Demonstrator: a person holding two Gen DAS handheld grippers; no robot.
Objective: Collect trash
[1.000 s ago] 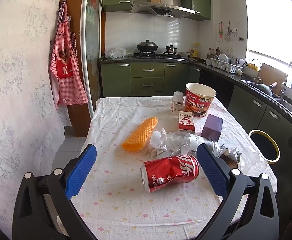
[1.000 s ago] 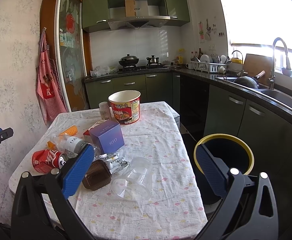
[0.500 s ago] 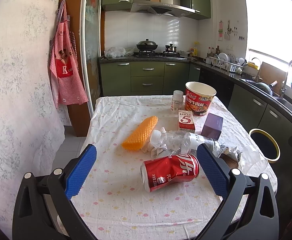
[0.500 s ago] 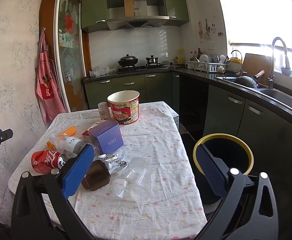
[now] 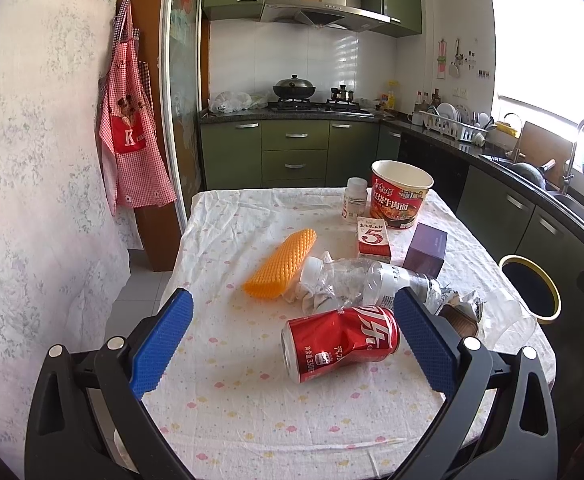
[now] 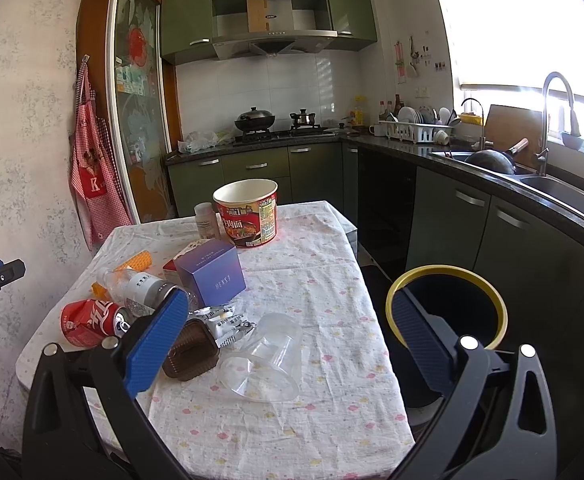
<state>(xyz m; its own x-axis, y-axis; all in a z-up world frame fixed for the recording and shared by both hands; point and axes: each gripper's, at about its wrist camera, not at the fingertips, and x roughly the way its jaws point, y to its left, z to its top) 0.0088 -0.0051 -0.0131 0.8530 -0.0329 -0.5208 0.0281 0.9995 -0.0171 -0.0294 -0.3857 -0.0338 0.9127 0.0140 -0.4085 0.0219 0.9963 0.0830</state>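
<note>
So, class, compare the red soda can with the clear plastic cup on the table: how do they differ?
The red soda can is opaque and printed; the clear plastic cup is see-through and plain. The can is dented, while the cup keeps its shape. The can is closed with a top, but the cup has a wide open mouth. Both lie on their sides on the tablecloth, ungripped.

On the surface (image 5: 228,408) a can (image 5: 339,342) lies nearest, a bottle (image 5: 365,284) just behind it, boxes (image 5: 373,238) and a noodle tub (image 5: 400,194) farther back, and the bin (image 6: 447,310) stands off its right edge.
</note>
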